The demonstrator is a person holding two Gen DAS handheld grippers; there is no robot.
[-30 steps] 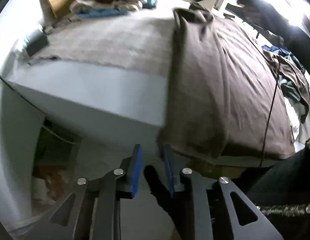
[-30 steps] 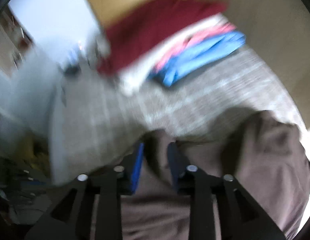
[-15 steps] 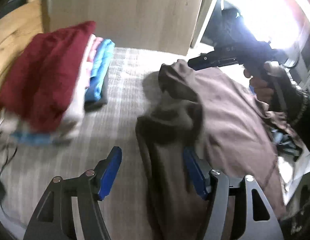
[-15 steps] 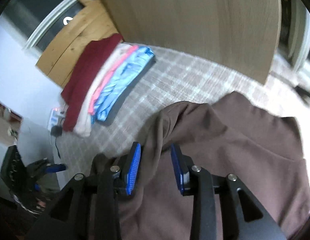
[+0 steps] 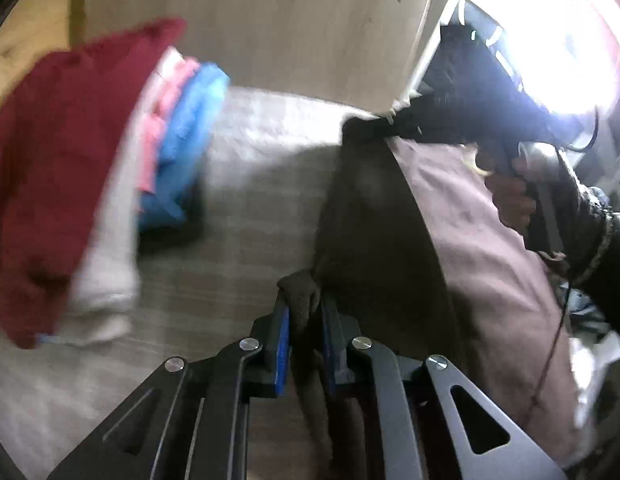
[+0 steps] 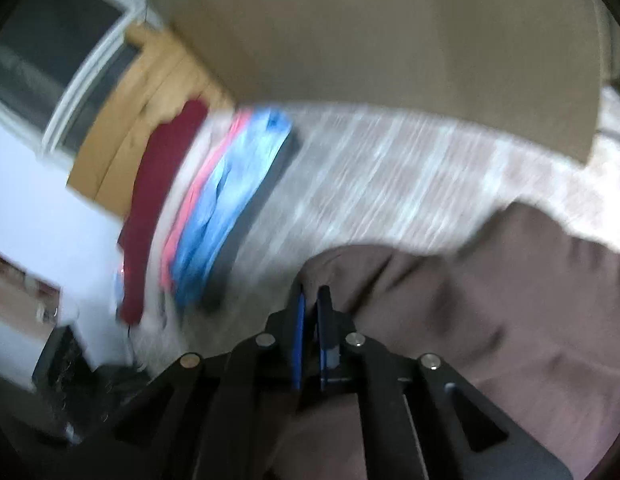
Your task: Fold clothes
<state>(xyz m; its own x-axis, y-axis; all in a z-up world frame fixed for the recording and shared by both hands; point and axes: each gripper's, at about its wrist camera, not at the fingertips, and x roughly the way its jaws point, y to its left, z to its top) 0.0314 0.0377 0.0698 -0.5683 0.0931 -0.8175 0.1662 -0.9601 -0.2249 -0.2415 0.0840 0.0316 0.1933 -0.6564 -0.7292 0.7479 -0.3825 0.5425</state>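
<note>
A brown garment (image 5: 469, 240) lies on the checked bed cover (image 5: 250, 208), its left part doubled over. My left gripper (image 5: 304, 312) is shut on a bunched edge of the brown garment. My right gripper (image 6: 310, 304) is shut on another edge of the same garment (image 6: 489, 300), near its far corner. In the left wrist view the right gripper, held by a hand (image 5: 513, 196), pinches the garment's far corner (image 5: 369, 128). Both views are motion-blurred.
A stack of folded clothes, dark red, white, pink and blue (image 5: 110, 168), sits on the bed to the left; it also shows in the right wrist view (image 6: 206, 216). A tall wooden panel (image 5: 262, 24) stands behind the bed. A bright window is at the far right.
My left gripper was open around the garment's fold and has shut on it. My right gripper has closed tighter on its edge. Both have shifted with the garment over the bed.
</note>
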